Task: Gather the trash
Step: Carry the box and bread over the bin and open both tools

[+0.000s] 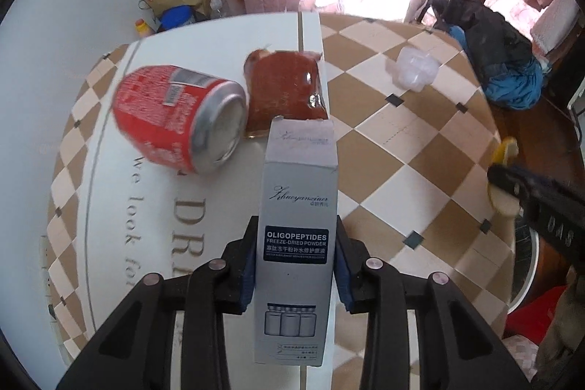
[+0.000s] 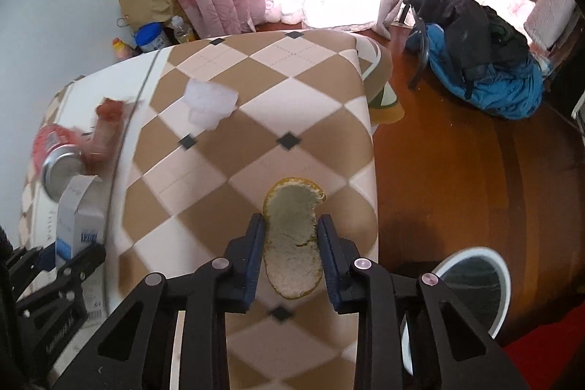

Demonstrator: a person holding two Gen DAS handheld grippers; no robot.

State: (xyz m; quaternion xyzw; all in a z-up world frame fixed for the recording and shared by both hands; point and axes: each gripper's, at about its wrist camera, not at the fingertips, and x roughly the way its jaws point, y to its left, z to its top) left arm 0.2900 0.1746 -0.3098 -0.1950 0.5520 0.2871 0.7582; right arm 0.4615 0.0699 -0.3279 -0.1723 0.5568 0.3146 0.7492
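Observation:
My left gripper (image 1: 295, 262) is shut on a grey "Oligopeptides" carton (image 1: 298, 207), held above the table. Just beyond it lie a red soda can (image 1: 175, 119) on its side and a red snack packet (image 1: 287, 86). My right gripper (image 2: 291, 240) is shut on a piece of orange peel (image 2: 292, 236), pith side up, over the table's right part. The carton (image 2: 78, 214), can (image 2: 55, 156) and packet (image 2: 108, 127) also show at the left of the right wrist view. A crumpled clear plastic piece (image 2: 210, 103) lies farther back on the checkered cloth; it also shows in the left wrist view (image 1: 416, 68).
The table has a brown-and-white checkered cloth (image 2: 256, 90). A white-rimmed bin (image 2: 471, 284) stands on the wooden floor at the right. A blue and black pile of clothes (image 2: 482, 61) lies on a chair. A paper bag and bottles (image 2: 153, 24) stand by the pink curtains.

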